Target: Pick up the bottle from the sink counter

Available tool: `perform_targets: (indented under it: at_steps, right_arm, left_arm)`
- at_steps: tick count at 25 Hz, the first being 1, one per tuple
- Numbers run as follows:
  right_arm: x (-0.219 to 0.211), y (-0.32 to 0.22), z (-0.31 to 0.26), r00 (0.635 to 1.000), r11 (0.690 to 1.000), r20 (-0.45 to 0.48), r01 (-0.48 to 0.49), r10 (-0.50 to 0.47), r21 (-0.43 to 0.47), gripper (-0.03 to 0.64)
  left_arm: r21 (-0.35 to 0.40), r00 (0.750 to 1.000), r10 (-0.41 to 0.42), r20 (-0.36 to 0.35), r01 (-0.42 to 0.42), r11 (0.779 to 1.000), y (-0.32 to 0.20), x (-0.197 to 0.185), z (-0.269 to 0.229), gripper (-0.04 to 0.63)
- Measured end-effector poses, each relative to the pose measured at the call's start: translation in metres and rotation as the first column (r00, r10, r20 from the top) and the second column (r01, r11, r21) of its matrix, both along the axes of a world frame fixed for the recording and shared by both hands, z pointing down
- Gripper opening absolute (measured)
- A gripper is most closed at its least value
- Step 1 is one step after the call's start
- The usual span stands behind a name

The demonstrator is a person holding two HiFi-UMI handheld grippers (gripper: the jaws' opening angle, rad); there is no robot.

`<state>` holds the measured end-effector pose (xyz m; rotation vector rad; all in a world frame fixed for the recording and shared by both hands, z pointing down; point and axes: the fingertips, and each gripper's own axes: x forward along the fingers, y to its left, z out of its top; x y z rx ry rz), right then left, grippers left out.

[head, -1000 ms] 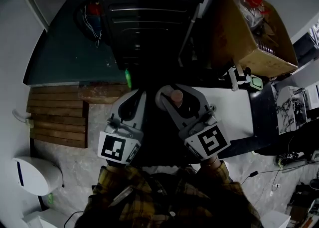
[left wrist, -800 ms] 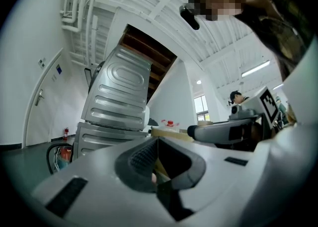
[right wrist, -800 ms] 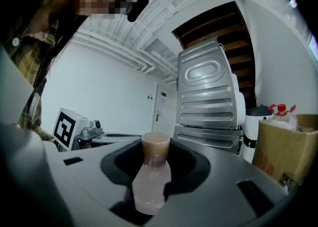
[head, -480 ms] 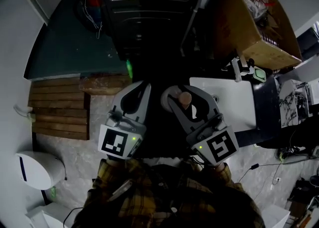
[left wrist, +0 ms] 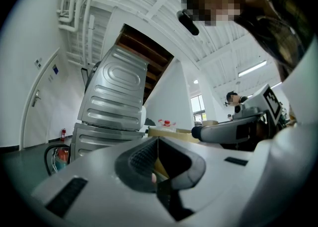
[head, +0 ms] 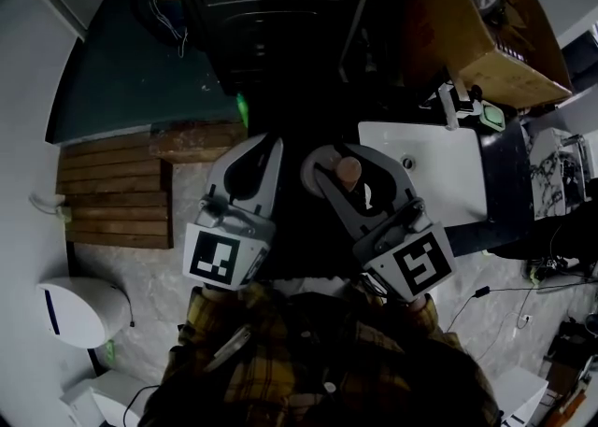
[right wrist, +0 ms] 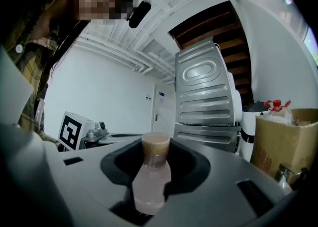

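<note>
A small pale bottle (right wrist: 150, 179) with a tan cap (right wrist: 155, 144) stands upright between the jaws of my right gripper (right wrist: 154, 171), which is shut on its body. In the head view the cap (head: 348, 170) shows at the tip of the right gripper (head: 350, 182), held close in front of the person's body, left of the white sink (head: 439, 182). My left gripper (head: 250, 173) is beside it, a little to the left. In its own view the left gripper (left wrist: 158, 144) has its jaws closed together with nothing held.
A big dark ribbed machine (head: 271, 14) stands ahead, silver in the right gripper view (right wrist: 206, 102). A cardboard box (head: 486, 33) sits behind the sink, with a tap (head: 448, 103) at its edge. A wooden pallet (head: 112, 196) lies on the floor at left.
The head view has swung a little, so more of the white sink shows. Both grippers stay side by side, and the bottle stays in the right one.
</note>
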<state>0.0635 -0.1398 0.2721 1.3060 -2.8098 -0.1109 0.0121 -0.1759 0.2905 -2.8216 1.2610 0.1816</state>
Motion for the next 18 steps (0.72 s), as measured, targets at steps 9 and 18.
perform_targets:
  at_steps: [9,18]
  right_arm:
    - [0.002,-0.001,0.001,1.000,1.000,-0.001,-0.006,0.006,-0.001,0.138]
    - [0.001,-0.001,-0.001,1.000,1.000,-0.018,-0.001,0.001,0.011,0.138]
  left_arm:
    - [0.006,1.000,0.014,0.024,-0.014,1.000,0.002,0.004,0.000,0.020]
    - [0.003,0.996,0.074,0.044,-0.075,0.997,0.004,0.013,0.000,0.020]
